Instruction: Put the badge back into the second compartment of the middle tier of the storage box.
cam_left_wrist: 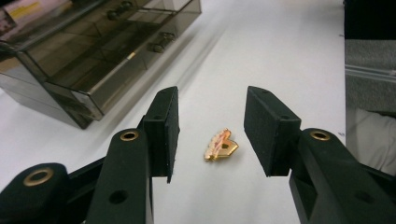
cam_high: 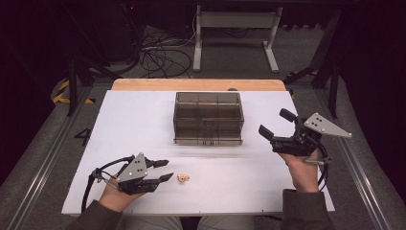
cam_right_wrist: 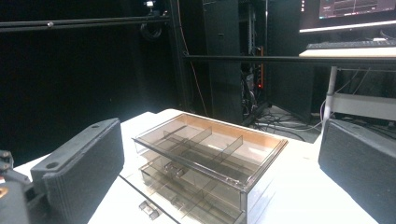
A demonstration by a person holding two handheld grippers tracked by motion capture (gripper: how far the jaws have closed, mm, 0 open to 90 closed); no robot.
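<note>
Left gripper (cam_high: 165, 170) low over counter (cam_high: 143, 115), jaws spread; small gold piece (cam_high: 183, 178) lies just ahead of them; smoked drawer box (cam_high: 208, 118) mid-counter; right gripper (cam_high: 275, 123) raised beside it, jaws wide, empty.

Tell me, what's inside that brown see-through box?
The drawer box shows dividers making compartments, and they look empty. The lower drawers are dim behind the tinted plastic, so small things there cannot be ruled out.

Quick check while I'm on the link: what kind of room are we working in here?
Probably a lab or data-recording workspace, not a home. A white table stands among dark curtained surroundings, loose cables lie on the floor behind it, and a monitor and keyboard sit on a desk nearby. On the table: a smoky drawer organizer.
</note>
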